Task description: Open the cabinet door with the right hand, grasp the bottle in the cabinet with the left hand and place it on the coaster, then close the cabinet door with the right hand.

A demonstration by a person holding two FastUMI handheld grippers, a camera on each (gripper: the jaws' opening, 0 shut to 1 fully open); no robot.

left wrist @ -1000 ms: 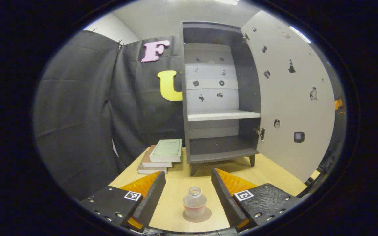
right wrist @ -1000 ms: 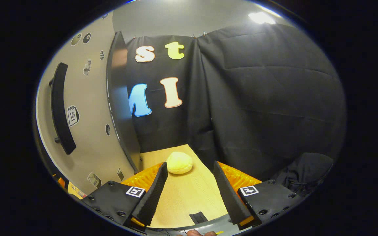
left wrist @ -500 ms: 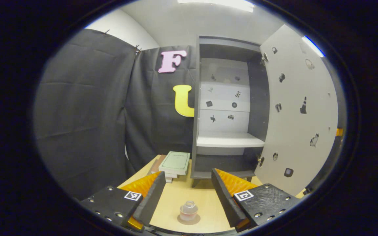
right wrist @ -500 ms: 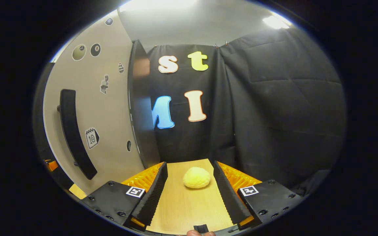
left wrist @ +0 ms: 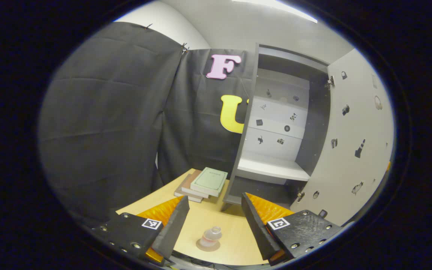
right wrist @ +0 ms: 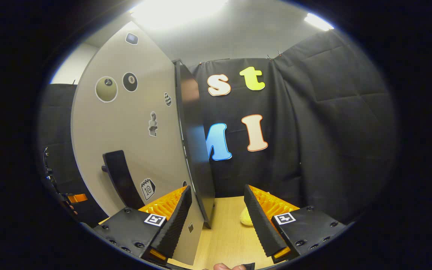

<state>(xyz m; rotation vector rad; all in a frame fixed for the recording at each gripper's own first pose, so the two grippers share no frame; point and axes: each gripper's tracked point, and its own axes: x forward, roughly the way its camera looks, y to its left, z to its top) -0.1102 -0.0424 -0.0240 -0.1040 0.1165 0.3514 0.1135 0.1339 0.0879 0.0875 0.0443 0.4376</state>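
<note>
In the left gripper view, the left tool (left wrist: pixel 215 221) is held wide apart with nothing between its two ridged fingers. Just past the fingertips, a small clear bottle (left wrist: pixel 211 236) is seen standing upright on a round flat coaster (left wrist: pixel 209 245). The bottle is made of see-through glass or plastic, with a round body, a short neck and a pinkish band low down. It is not touched by the tool. Both things are carried by a smooth, pale wooden surface (left wrist: pixel 234 240). Farther back on the left, a small stack of flat books (left wrist: pixel 202 183) is seen, with a green cover on top. Beside the books stands the dark cabinet (left wrist: pixel 276 142), with a light shelf (left wrist: pixel 272 169) and small stickers inside. Its pale cabinet door (left wrist: pixel 354 150) is swung open to the right.

In the right gripper view, the right tool (right wrist: pixel 218 217) is also held apart and empty. The edge of the door is seen between its fingers, though contact cannot be told. A long, dark, curved handle (right wrist: pixel 120 183) is fixed on the door's smooth face. A soft, round, yellow lump (right wrist: pixel 246 217) lies on the surface behind the right finger.
</note>
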